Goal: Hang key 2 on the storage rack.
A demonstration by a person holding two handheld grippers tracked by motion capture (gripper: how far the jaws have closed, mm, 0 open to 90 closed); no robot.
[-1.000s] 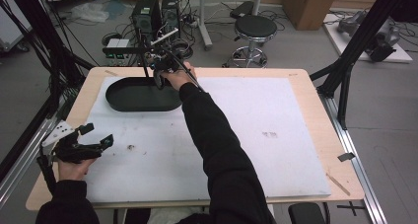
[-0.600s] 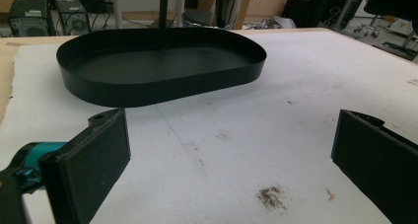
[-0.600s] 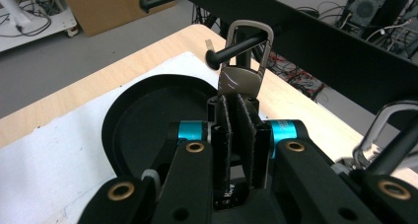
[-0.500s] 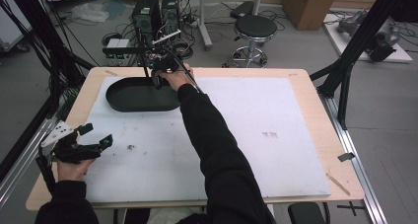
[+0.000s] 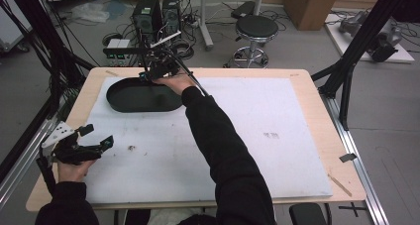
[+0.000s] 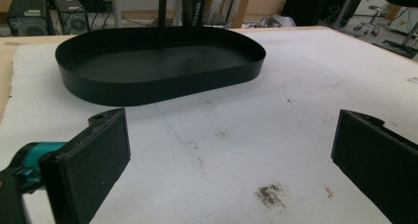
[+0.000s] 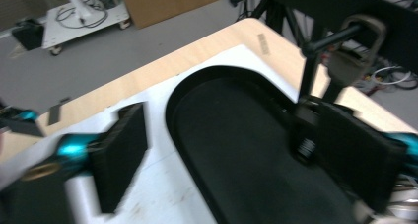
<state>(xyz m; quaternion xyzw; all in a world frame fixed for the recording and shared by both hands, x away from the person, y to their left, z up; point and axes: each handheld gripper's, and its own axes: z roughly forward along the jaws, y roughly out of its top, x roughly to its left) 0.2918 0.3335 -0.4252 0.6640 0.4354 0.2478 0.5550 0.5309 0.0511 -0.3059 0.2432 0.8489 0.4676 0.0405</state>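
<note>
The black oval tray (image 5: 138, 95) lies at the far left of the white mat (image 5: 277, 136), and the right gripper (image 5: 157, 71) hangs over its far rim, the person's arm stretched across the table to reach it. Its jaws have just been opening; in the right gripper view they stand wide with the tray (image 7: 246, 150) below and between them, its rim under the gap, and no pad pressing on it. This reads as a release — the tray just set down or nudged into place. The left gripper (image 5: 81, 144) rests near the table's near-left corner, well apart from the tray, jaws released and empty; its own view looks across the stained mat (image 6: 246, 150) to the tray (image 6: 162, 66).

The next move probably calls for lifting the right gripper straight up so neither jaw catches the thin wall.

The right gripper view is blurred, and its right-hand jaw covers part of the tray wall, so whether that jaw brushes the rim cannot be told. From above, the gripper merges with the dark equipment behind the table.
</note>
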